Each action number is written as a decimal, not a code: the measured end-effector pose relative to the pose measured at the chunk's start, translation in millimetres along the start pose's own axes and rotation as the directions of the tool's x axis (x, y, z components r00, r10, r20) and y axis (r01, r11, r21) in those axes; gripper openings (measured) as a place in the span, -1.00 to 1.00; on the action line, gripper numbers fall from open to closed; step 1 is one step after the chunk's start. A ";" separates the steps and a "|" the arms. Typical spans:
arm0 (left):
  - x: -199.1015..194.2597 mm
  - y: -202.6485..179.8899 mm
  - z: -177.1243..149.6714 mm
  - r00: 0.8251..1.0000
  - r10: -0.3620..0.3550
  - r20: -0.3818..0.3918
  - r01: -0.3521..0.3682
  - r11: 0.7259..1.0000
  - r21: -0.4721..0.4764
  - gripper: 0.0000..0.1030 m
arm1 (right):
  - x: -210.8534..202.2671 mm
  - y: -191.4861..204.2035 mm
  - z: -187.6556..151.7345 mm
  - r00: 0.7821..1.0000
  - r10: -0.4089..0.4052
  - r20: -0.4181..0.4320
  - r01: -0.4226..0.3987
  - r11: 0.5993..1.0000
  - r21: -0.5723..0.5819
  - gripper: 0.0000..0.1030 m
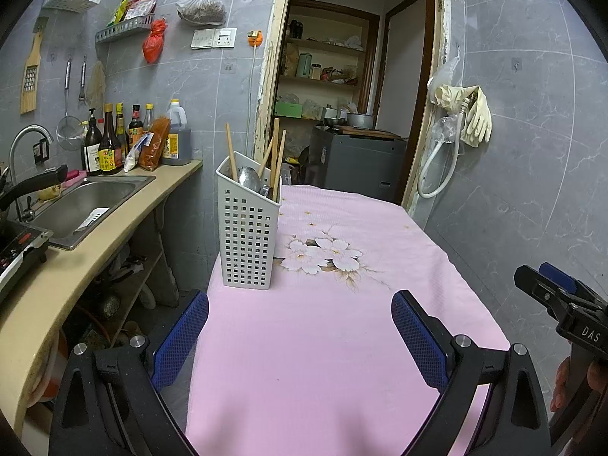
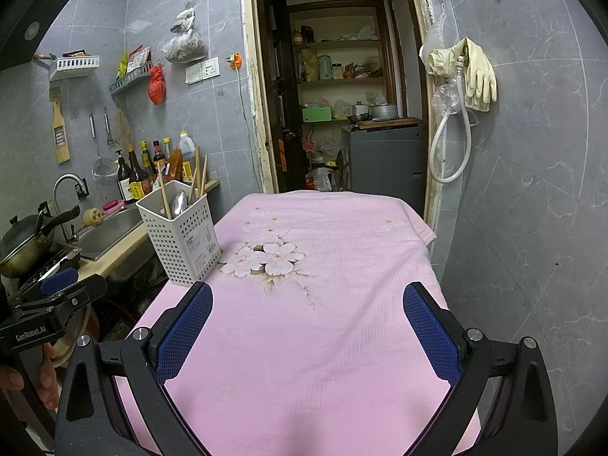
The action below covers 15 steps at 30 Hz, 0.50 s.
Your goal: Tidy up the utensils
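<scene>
the utensil basket (image 1: 247, 228) with chopsticks (image 1: 276, 159) and a spoon (image 1: 249, 178) stood on the worktop's (image 1: 323, 342) left edge, ahead of the left gripper (image 1: 300, 338) and ahead-left of the right gripper (image 2: 307, 334); both gaped wide, empty.

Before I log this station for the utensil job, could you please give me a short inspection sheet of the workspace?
Surface: table under a pink floral cloth, mostly bare.
Job's things: white perforated utensil holder at the table's left edge, upright, holding wooden chopsticks and a metal spoon; no loose utensils seen on the cloth.
Clutter: nothing seen on the table.
Grippers: left gripper and right gripper both open, empty, above the cloth.
Cables: white hose looped on the right wall; thin cord below the orange wall plug.
Surroundings: sink, sauce bottles, rubber gloves, open pantry doorway.
</scene>
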<state>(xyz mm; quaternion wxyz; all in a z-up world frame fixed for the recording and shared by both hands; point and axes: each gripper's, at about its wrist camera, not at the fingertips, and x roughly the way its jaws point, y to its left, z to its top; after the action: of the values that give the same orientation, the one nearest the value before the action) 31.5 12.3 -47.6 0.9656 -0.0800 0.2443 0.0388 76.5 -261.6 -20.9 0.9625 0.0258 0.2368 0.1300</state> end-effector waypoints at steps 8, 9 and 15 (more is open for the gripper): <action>0.2 -0.2 -0.1 1.000 0.001 0.002 -0.001 1.000 0.001 0.89 | -0.3 -0.6 -1.0 1.000 0.001 -0.001 -0.001 1.000 -0.001 0.91; 0.0 -0.2 -0.1 1.000 0.001 0.002 -0.001 1.000 0.001 0.89 | -0.4 -0.5 -1.0 1.000 0.001 0.000 -0.001 1.000 0.000 0.91; 0.3 -0.8 0.0 1.000 0.001 0.001 -0.001 1.000 0.001 0.89 | 0.2 -0.5 -0.4 1.000 0.002 0.000 -0.002 1.000 -0.001 0.91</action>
<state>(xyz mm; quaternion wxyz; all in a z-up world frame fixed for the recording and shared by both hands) 31.8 11.6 -47.5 0.9658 -0.0793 0.2438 0.0393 76.5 -262.0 -21.4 0.9623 0.0257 0.2370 0.1308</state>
